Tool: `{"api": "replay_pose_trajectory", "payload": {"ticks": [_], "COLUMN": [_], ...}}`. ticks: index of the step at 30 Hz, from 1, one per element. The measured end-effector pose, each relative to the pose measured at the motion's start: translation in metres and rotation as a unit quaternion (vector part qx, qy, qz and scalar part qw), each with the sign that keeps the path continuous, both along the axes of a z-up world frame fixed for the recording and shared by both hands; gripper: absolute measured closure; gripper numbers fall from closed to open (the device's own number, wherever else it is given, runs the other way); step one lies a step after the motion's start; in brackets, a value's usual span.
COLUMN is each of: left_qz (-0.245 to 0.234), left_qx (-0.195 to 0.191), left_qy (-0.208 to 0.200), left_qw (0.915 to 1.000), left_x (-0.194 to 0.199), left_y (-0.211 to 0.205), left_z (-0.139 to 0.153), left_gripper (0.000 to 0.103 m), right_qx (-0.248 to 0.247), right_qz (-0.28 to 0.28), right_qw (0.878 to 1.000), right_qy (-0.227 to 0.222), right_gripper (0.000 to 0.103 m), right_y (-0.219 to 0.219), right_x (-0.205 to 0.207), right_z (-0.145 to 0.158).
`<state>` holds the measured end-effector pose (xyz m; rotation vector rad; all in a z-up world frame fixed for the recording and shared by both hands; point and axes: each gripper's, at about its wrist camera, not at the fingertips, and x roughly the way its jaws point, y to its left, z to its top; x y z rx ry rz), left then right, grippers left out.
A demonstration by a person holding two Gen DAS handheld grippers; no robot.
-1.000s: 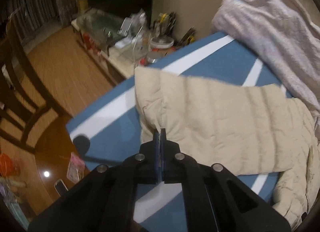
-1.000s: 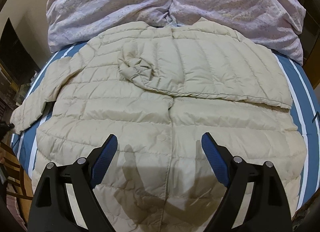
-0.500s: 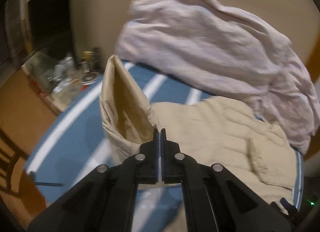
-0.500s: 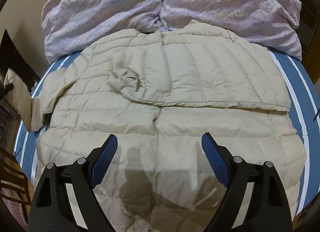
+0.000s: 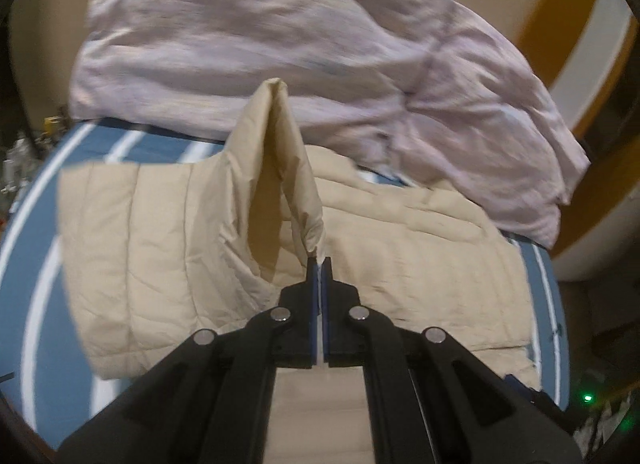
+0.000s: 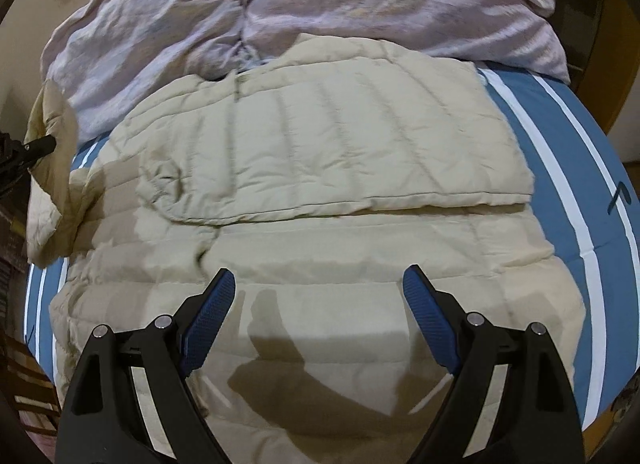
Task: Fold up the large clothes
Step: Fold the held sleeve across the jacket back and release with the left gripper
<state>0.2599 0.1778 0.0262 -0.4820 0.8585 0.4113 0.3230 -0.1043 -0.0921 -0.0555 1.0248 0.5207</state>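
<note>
Sleeve (image 5: 280, 184) of the beige puffer jacket (image 6: 320, 248) is pinched in our left gripper (image 5: 319, 264), jaws fully shut on a bit of its fabric, and lifted above the jacket body at the left side of the bed (image 6: 568, 168). We judge it is held up so it can be carried across the chest and laid flat. The other sleeve (image 6: 320, 152) already lies folded across the upper back, so this looks like the matching fold. Our right gripper (image 6: 320, 296) hovers over the near hem with jaws wide apart, holding nothing, probably waiting to pin or smooth the body. Jacket is spread on the blue striped sheet, collar end far, against the crumpled lilac duvet (image 6: 280, 4).

Hard to tell: exact pinch point, since the jaw tips cover it; left view is motion-blurred. Near hem is cut off behind the right gripper. Collar is partly tucked under the duvet.
</note>
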Motion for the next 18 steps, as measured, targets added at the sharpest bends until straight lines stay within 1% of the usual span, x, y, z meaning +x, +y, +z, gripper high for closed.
{"api": "replay_pose_trajectory", "payload": {"ticks": [3,9,13,18], "left_qz": [-0.036,-0.085,-0.111,-0.138], "left_qx": [-0.013,-0.038,-0.051,-0.07], "left_qy": [-0.003,-0.007,-0.008,0.003], "left_qw": [0.9993,0.9957,0.9925,0.988], "left_x": [0.024,0.055,0.066,0.072], "left_y": [-0.026,-0.065,-0.086,-0.102], "left_z": [-0.005,-0.012,-0.017,-0.028], "left_gripper": [0.102,0.102,0.101,0.1], "right_qx": [0.002,0.007,0.009,0.017], "right_qz": [-0.01,-0.025,-0.033,-0.034], "right_qw": [1.0,1.0,0.999,0.999], "right_qy": [0.005,0.008,0.008,0.009], "right_gripper": [0.015,0.015,0.015,0.015], "right_y": [-0.009,-0.023,-0.029,-0.03], "right_x": [0.007,0.02,0.027,0.034], "right_z": [-0.003,-0.009,-0.011,-0.011]}}
